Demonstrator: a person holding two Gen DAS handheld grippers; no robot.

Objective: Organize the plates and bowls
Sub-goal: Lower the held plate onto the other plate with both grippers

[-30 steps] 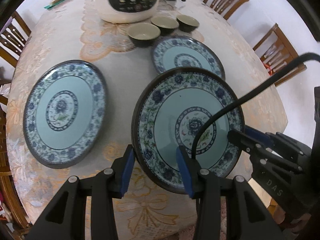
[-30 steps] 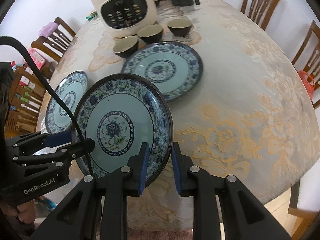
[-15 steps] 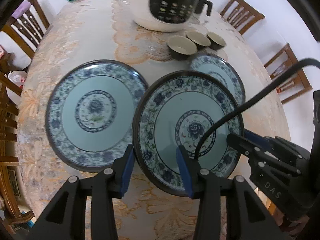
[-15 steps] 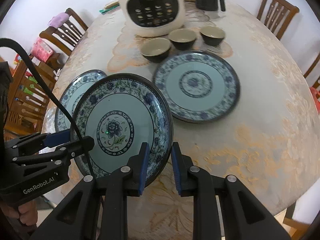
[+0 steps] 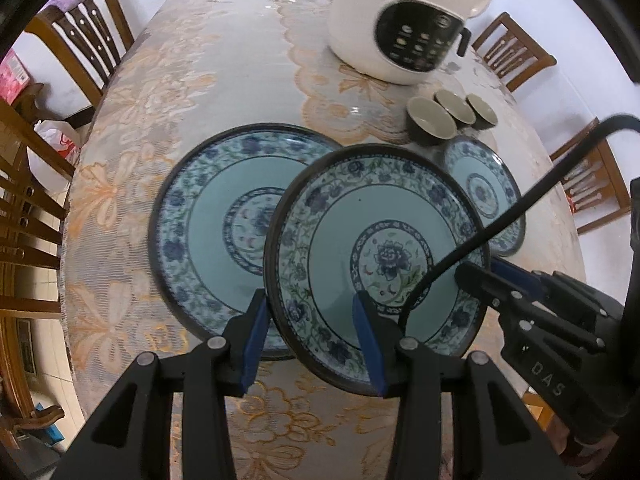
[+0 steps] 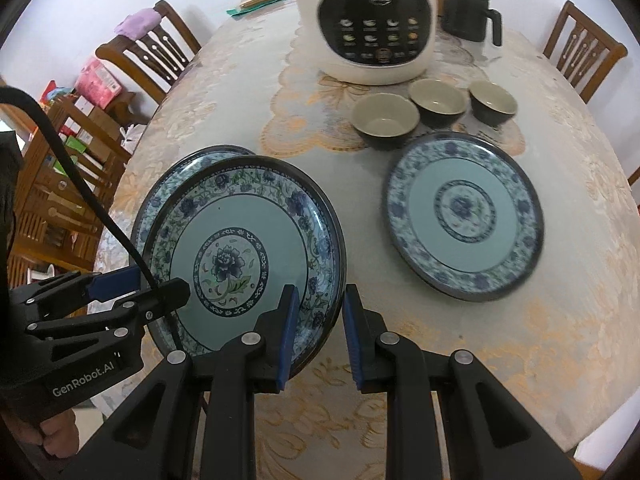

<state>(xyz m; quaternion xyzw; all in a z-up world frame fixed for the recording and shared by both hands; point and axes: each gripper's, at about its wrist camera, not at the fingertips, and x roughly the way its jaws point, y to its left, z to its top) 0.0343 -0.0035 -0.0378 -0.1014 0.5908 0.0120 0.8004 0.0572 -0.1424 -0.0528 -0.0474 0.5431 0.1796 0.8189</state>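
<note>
A blue floral plate point(image 5: 380, 256) point(image 6: 240, 256) hangs above the table, held from both sides. My left gripper point(image 5: 310, 340) is shut on its left rim and my right gripper point(image 6: 320, 336) is shut on its right rim. Partly beneath it, a second matching plate point(image 5: 208, 232) point(image 6: 160, 196) lies flat on the lace tablecloth. A third plate point(image 6: 464, 216) point(image 5: 484, 188) lies further right. Three dark bowls with beige insides point(image 6: 386, 120) point(image 5: 430, 120) stand in a row behind that plate.
A white rice cooker point(image 6: 372, 20) point(image 5: 404, 20) stands behind the bowls, with a black jug point(image 6: 472, 14) beside it. Wooden chairs point(image 5: 80, 32) point(image 6: 584, 48) ring the table. The table's near edge point(image 6: 520, 432) runs close below the grippers.
Both grippers have carried the held plate to the left, from beside the right plate to partly over the left plate. The grips are unchanged.
</note>
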